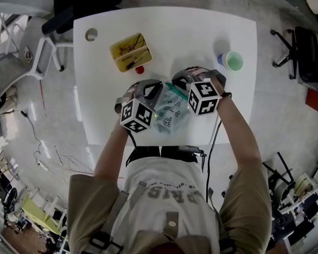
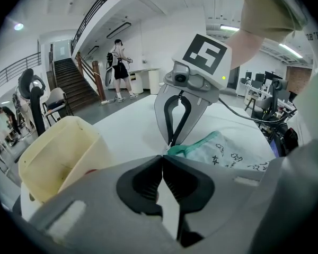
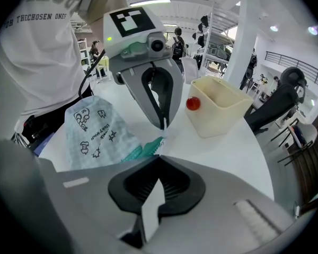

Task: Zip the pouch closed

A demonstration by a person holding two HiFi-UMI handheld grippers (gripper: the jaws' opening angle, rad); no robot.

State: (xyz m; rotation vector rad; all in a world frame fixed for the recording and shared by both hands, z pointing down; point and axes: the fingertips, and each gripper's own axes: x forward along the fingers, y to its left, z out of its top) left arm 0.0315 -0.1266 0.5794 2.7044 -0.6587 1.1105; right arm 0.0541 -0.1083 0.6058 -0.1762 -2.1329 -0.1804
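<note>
A pale pouch printed with small doodles, with a teal zipper, lies on the white table near its front edge. My two grippers meet tip to tip at one end of that zipper. The left gripper is shut, and in the right gripper view its tips pinch a small white bit at the pouch's corner. The right gripper is shut too, its tips on the teal zipper end. The pull itself is too small to make out. The pouch body spreads toward me.
A yellow bin with small items stands behind the pouch, a red ball beside it. A green cup sits at the back right, and a cable hole at the back left. Chairs stand around the table.
</note>
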